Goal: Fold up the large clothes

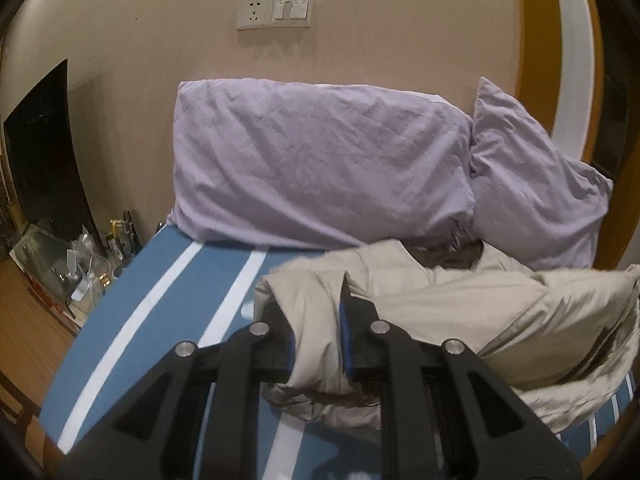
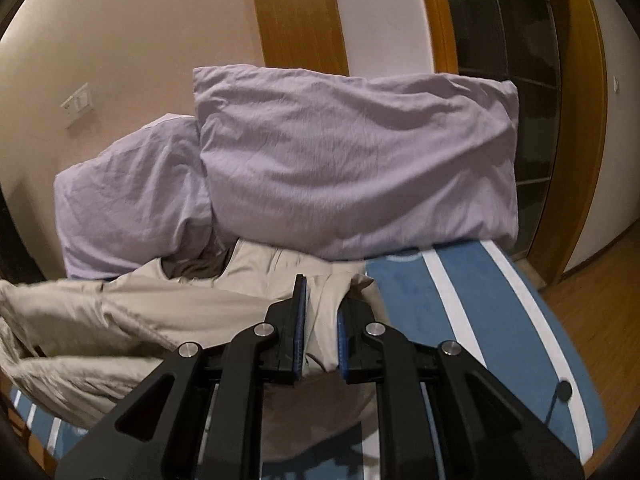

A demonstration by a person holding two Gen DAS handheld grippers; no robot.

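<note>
Now both the left gripper (image 1: 316, 344) and right gripper (image 2: 322, 332) pinch the beige garment (image 1: 460, 300) tight, lifted mid-fold; next, I judge, comes laying it flat on the bed (image 1: 132, 320).

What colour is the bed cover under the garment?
Blue with white stripes; the bed cover shows best in the left wrist view.

Both fisheye views ride just behind a hand-held gripper, looking forward along its fingers and slanting down across the bed (image 1: 132, 320) toward the wall. The left wrist view sits close over the beige garment (image 1: 460, 292) from the left, the right wrist view from the right. They share the garment, two lilac pillows (image 2: 352, 160) and the wall switch plate (image 1: 274, 11)
</note>
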